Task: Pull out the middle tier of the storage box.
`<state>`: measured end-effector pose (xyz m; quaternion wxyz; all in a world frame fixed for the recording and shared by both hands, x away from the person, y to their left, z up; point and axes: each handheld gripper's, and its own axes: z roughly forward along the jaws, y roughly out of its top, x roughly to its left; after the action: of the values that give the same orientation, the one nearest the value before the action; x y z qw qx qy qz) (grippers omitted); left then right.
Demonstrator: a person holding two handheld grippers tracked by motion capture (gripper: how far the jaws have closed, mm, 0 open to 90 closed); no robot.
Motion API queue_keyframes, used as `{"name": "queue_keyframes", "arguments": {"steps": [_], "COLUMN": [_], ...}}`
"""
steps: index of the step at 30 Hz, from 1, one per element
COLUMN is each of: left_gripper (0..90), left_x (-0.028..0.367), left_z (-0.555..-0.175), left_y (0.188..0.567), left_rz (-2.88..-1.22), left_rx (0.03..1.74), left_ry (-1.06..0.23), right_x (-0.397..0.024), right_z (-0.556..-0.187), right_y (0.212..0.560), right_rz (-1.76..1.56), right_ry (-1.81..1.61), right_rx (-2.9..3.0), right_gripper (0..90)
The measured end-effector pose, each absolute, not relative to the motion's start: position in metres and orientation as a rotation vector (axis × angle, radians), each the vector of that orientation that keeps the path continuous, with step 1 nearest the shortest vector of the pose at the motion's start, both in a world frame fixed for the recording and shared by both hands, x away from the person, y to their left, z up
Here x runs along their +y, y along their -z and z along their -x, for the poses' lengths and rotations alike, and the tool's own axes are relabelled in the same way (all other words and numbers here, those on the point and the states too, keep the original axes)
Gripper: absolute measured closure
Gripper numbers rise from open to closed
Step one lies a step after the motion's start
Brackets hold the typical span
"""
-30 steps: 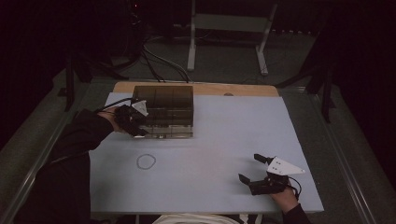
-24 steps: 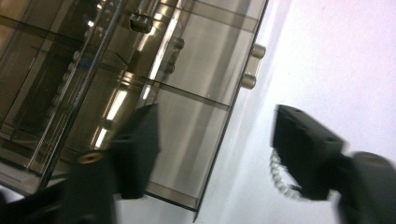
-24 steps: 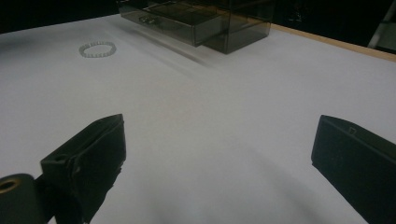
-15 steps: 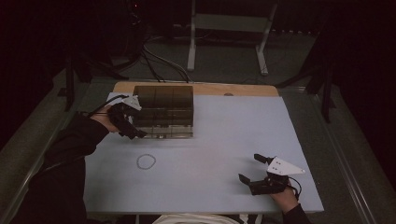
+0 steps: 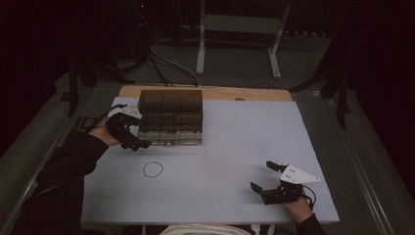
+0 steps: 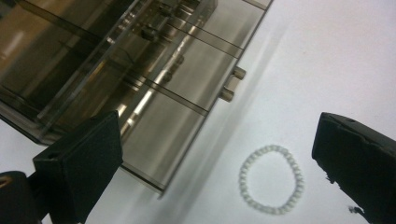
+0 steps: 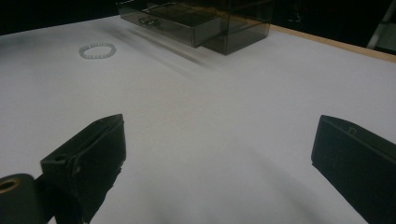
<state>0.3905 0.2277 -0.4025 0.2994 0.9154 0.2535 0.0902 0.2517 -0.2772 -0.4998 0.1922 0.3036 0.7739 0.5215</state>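
Note:
A smoked clear drawer box (image 5: pixel 170 115) stands at the back left of the white table (image 5: pixel 230 147). Its bottom drawer (image 6: pixel 187 102) is pulled out a little, two small knobs on its front. A white bead bracelet (image 5: pixel 152 170) lies flat in front of the box. My left gripper (image 5: pixel 134 139) hovers by the box's front left corner. Its jaws have just been opening and stand open with nothing between them. In the left gripper view the bracelet (image 6: pixel 271 179) lies below them. My right gripper (image 5: pixel 263 176) rests open and empty near the front right.
Past the table's wooden far edge (image 5: pixel 254 93) are a dark floor, cables (image 5: pixel 161 58) and a metal stand (image 5: pixel 240 29). In the right gripper view the box (image 7: pixel 201 18) and bracelet (image 7: pixel 96 50) lie far off across bare white tabletop.
My left gripper has come away from the box's front, moving a little left and up, with its jaws wider apart. The right gripper, box and bracelet have not moved.

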Motion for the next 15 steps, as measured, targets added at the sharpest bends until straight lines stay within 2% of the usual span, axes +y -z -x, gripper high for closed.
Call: {"name": "queue_keyframes", "arguments": {"steps": [15], "left_gripper": [3.3], "left_x": [0.23], "left_z": [-0.359], "left_y": [0.412], "left_rz": [-2.284], "left_rx": [0.747], "left_ry": [-0.266], "right_x": [-0.277], "right_z": [-0.252], "right_y": [0.5], "right_rz": [-0.855], "right_ry": [-1.466], "right_rx": [2.171], "right_gripper": [2.8]}}
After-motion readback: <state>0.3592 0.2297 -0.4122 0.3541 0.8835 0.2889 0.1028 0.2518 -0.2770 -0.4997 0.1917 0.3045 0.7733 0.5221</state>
